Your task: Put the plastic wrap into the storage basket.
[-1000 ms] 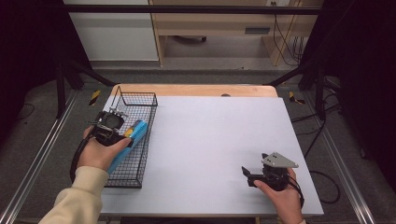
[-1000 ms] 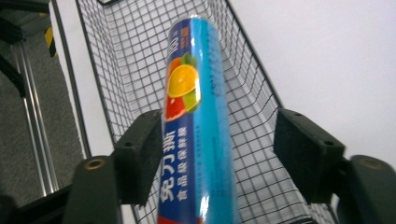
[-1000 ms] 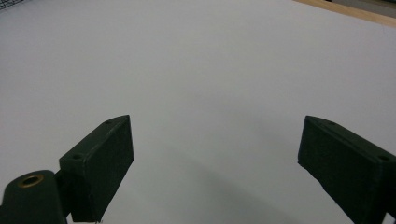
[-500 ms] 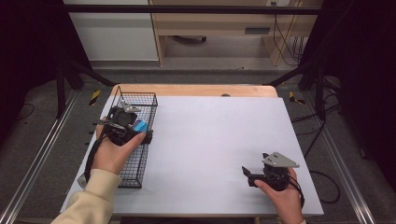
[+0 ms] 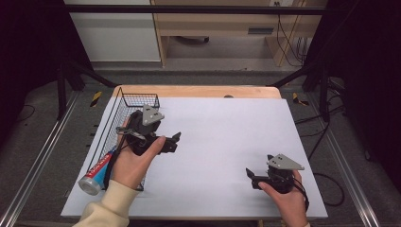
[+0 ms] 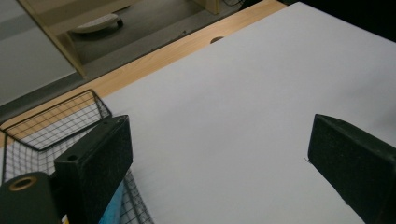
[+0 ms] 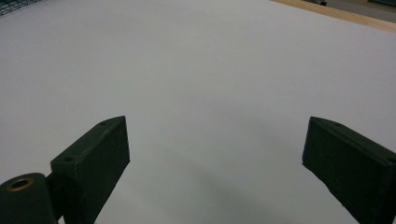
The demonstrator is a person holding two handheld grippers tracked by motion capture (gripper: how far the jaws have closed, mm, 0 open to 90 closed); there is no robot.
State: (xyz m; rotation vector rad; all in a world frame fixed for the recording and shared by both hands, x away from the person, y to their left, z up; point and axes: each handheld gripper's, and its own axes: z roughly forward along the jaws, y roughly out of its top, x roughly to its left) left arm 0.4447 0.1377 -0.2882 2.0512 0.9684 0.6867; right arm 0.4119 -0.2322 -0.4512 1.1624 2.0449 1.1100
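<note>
A toothpaste tube (image 5: 98, 170) with red and blue print lies in the black wire basket (image 5: 137, 100) at the table's left, cap end toward the near side. My left gripper (image 5: 174, 142) hangs just right of the basket over the white table top (image 5: 227, 118). Its jaws have just been opening and now stand open with nothing between them. In the left gripper view the left gripper (image 6: 219, 177) spans bare white surface, with the basket (image 6: 51, 123) and a blue strip of the tube (image 6: 113, 210) at lower left. My right gripper (image 5: 251, 178) rests near the front right, and the right gripper (image 7: 215, 172) is open and empty.
A wooden strip (image 5: 198, 91) edges the table's far side, with a small hole (image 5: 228, 96) in it. Metal rails run along both sides of the table, and a shelf unit (image 5: 213, 28) stands beyond it. A basket corner (image 7: 14, 3) shows far off in the right gripper view.
The left gripper has let go of the tube, which now lies in the basket. It has opened and moved right and up, out over the white surface. The right gripper has stayed still.
</note>
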